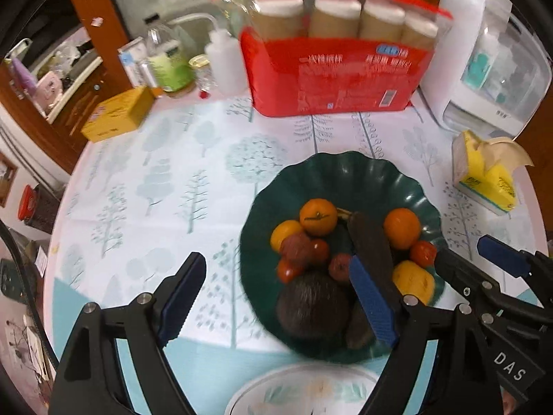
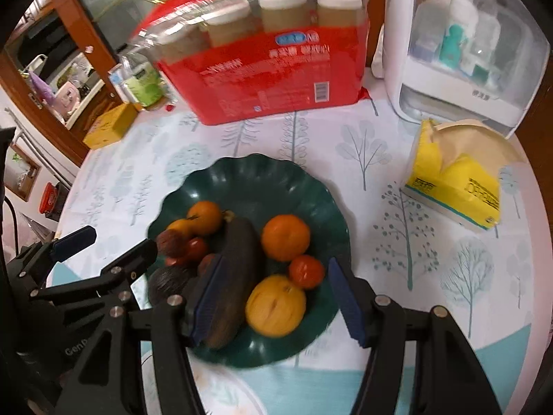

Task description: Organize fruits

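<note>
— Where was the fruit?

— It all sat in the green plate [image 2: 311, 186] on the worktop [image 2: 432, 259] — two oranges, a yellow fruit [image 2: 275, 306], little red tomatoes, a dark round fruit [image 1: 312, 306] and a long dark banana [image 2: 235, 276].

— What did the left tongs [image 1: 276, 297] do?

— They stood wide apart with nothing in them. One finger was over the plate, the other over the tree-pattern cloth beside it.

— And the right tongs [image 2: 273, 297]?

— Apart too, above the plate. The banana and the yellow fruit showed between the blue pads, but the pads did not squeeze them.

— What else was there?

— A red pack of jars [image 1: 331, 79] stood behind the plate, and a yellow tissue pack [image 2: 456, 186] lay off to the right.
</note>
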Action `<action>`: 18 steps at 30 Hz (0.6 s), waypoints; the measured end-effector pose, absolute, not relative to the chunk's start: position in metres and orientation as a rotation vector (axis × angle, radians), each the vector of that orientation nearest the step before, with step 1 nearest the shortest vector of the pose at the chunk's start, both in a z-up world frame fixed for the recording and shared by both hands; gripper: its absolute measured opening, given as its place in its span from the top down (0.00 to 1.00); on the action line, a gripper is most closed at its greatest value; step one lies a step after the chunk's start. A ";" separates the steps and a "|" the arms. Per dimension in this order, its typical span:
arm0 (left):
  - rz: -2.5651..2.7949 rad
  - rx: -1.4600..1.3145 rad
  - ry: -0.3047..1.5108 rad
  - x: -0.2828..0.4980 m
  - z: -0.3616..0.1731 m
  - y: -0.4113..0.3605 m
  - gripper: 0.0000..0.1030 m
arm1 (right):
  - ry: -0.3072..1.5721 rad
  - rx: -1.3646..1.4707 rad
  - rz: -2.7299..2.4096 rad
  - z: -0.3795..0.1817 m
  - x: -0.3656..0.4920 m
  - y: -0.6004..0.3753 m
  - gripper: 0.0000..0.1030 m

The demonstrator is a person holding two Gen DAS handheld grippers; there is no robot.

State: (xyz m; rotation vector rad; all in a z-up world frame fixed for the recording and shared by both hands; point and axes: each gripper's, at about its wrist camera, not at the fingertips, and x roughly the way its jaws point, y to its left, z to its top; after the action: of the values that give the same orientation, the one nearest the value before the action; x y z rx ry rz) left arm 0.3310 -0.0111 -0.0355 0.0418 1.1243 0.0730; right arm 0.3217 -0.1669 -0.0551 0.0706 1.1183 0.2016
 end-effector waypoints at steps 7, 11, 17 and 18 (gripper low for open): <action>0.062 0.025 1.036 0.266 0.020 -0.003 0.17 | 1.042 0.081 0.222 -0.010 0.266 -0.165 0.40; 0.076 -0.007 1.043 0.224 0.030 0.005 0.10 | 0.998 0.069 0.235 0.010 0.223 -0.165 0.39; 0.045 0.011 1.071 0.152 0.021 0.006 0.10 | 0.976 0.015 0.257 0.016 0.152 -0.161 0.39; 0.054 0.021 1.072 0.142 0.020 0.006 0.10 | 0.970 0.014 0.267 0.017 0.140 -0.161 0.39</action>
State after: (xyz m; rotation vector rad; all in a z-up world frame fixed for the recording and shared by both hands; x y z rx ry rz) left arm 0.1417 0.0063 0.0198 0.0210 1.0724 0.0537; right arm 0.1400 -0.1611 0.0174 0.0143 0.9703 0.2669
